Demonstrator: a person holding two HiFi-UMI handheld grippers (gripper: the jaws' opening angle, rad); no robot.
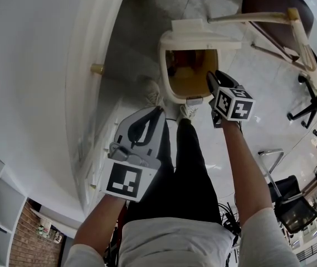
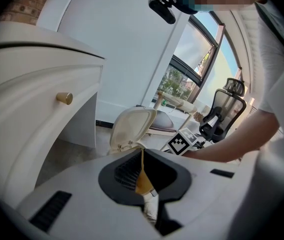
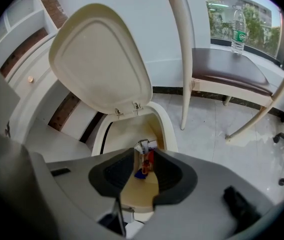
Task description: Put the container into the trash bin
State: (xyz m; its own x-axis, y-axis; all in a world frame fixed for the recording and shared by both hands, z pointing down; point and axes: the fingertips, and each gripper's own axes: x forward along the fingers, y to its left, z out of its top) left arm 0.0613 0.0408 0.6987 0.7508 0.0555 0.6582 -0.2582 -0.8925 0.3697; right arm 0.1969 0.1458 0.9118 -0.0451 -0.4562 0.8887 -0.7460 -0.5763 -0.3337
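The cream trash bin (image 1: 164,65) stands on the floor with its lid (image 1: 194,26) raised. My right gripper (image 1: 214,79) hovers over the bin's near right rim. In the right gripper view the bin (image 3: 169,134) gapes under its lid (image 3: 102,59), and a small red, white and blue container (image 3: 145,159) sits between the jaw tips of the right gripper (image 3: 144,156), filling the gap. My left gripper (image 1: 155,113) hangs lower, by the person's legs, jaws together and empty (image 2: 142,151). The left gripper view shows the bin lid (image 2: 132,126).
A white cabinet with a brass knob (image 1: 97,69) stands to the left of the bin. A wooden chair (image 1: 281,10) stands behind it, with a water bottle (image 3: 237,26) on the seat. A black office chair (image 1: 314,99) is at the right. The person's shoes (image 1: 152,96) are near the bin.
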